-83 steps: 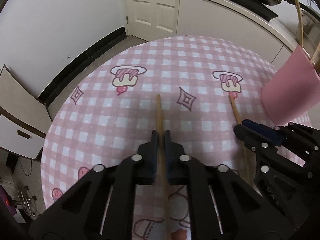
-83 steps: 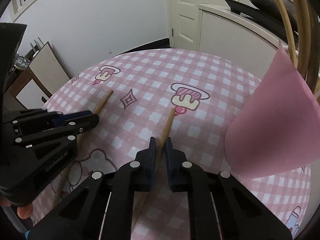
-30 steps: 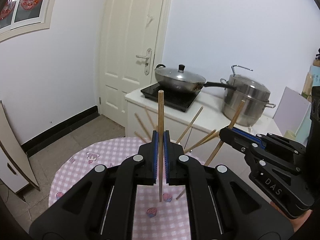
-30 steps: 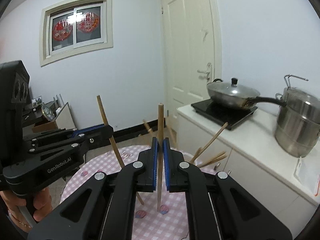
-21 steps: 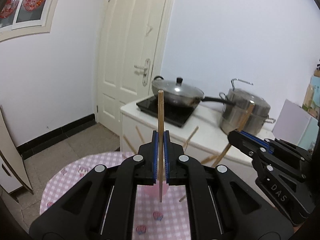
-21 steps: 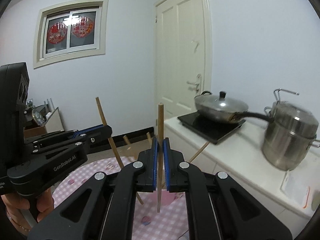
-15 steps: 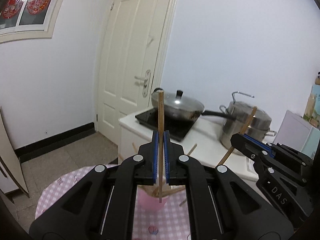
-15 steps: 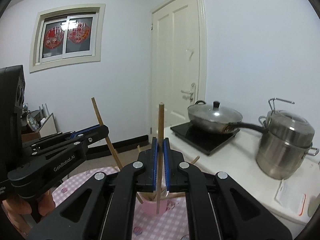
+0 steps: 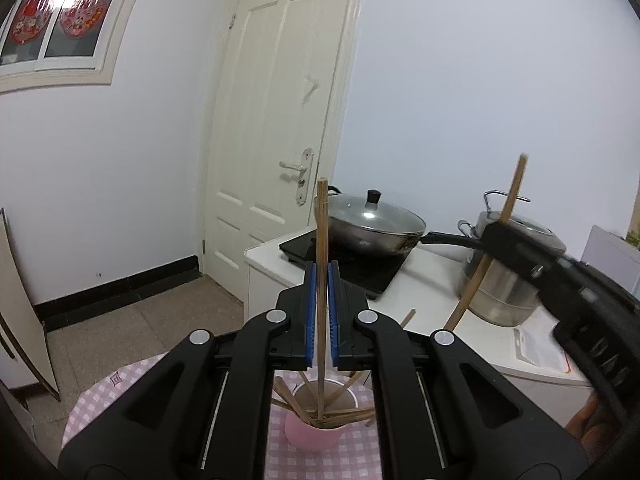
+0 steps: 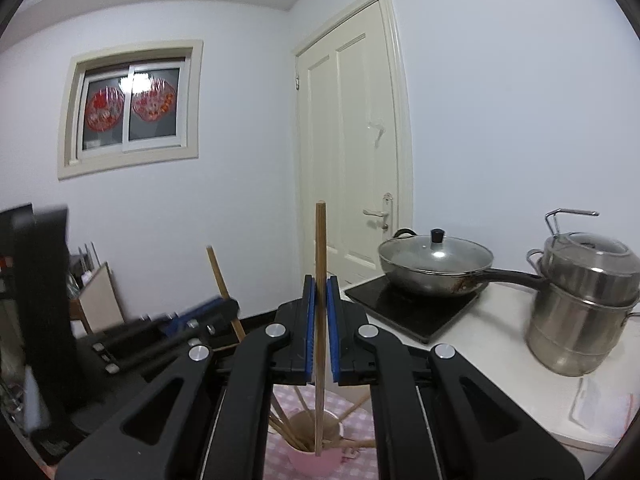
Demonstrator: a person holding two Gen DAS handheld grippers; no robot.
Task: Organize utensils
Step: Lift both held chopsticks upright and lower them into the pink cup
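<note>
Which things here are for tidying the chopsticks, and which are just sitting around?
For the job: left gripper holding a chopstick; right gripper holding another chopstick; pink cup.

Just around: wok; steel pot; door.

left gripper (image 9: 321, 280): jaws clamped, pointing roughly level, slightly nose-down | right gripper (image 10: 320, 292): jaws clamped, same attitude, sits right of the left one | both raised side by side | hand (image 9: 584, 420): probably the right one, at frame edge, blurred
</note>
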